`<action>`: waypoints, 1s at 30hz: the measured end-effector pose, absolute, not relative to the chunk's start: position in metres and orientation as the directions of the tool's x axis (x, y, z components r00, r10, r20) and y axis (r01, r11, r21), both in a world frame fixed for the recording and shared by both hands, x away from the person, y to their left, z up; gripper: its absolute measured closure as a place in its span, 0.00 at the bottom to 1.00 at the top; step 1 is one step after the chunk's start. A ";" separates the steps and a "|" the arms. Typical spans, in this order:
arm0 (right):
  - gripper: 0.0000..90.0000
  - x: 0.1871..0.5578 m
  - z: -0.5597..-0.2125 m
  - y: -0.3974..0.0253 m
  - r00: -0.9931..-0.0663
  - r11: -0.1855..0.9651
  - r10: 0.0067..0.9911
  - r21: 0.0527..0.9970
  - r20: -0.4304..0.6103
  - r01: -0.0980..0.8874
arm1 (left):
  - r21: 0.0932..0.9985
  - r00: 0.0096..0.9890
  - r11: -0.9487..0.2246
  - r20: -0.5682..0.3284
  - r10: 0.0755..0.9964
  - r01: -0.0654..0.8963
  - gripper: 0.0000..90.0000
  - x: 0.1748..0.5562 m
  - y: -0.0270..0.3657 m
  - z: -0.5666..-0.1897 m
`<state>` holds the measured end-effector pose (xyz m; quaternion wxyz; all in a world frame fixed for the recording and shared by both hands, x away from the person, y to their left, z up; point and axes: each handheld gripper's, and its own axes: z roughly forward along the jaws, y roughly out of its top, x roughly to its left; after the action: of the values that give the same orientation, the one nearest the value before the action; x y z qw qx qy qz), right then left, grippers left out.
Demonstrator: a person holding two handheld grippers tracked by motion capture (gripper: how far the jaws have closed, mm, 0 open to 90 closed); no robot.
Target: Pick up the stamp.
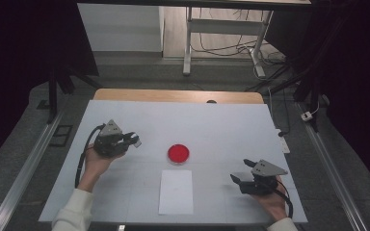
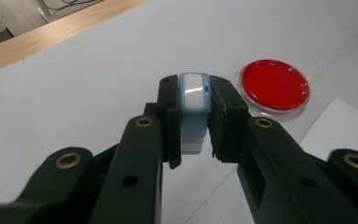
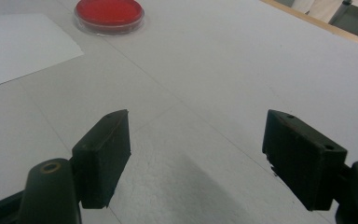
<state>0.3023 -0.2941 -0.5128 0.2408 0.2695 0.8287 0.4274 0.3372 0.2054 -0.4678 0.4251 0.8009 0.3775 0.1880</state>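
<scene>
My left gripper (image 1: 134, 140) is shut on a small light-blue and white block (image 2: 195, 95), held upright between the jaws above the white tabletop at the left. A round red dish with a clear rim (image 1: 178, 153) lies at the table's middle, to the right of that gripper and apart from it. A white sheet of paper (image 1: 176, 191) lies just in front of the dish. My right gripper (image 1: 240, 170) hovers low at the front right, open, with nothing between its jaws. In the right gripper view the red dish (image 3: 109, 13) and the paper (image 3: 18, 44) sit far off at the upper left.
The white board (image 1: 197, 120) covers a wooden table whose far edge (image 1: 173, 95) shows beyond it. Metal rails run along both sides on the floor. A desk frame and cables (image 1: 231, 45) stand behind the table.
</scene>
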 end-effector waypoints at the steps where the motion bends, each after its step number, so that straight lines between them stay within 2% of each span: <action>1: 0.25 0.302 -0.513 -0.294 -0.739 0.489 0.652 0.838 -0.169 0.241 | 0.825 0.646 -0.353 -0.020 0.763 0.441 0.83 0.337 0.204 -0.467; 12: 0.25 0.302 -0.513 -0.294 -0.739 0.489 0.652 0.839 -0.170 0.238 | 0.846 0.681 -0.316 -0.075 0.729 0.431 0.83 0.330 0.192 -0.455; 30: 0.25 0.302 -0.512 -0.294 -0.737 0.486 0.654 0.841 -0.169 0.238 | 0.855 0.731 -0.320 -0.097 0.675 0.409 0.83 0.316 0.164 -0.441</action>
<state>0.3019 -0.2941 -0.5124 0.2423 0.2696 0.8271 0.4295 0.3162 0.1636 -0.4411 0.4746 0.8002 0.3388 0.1402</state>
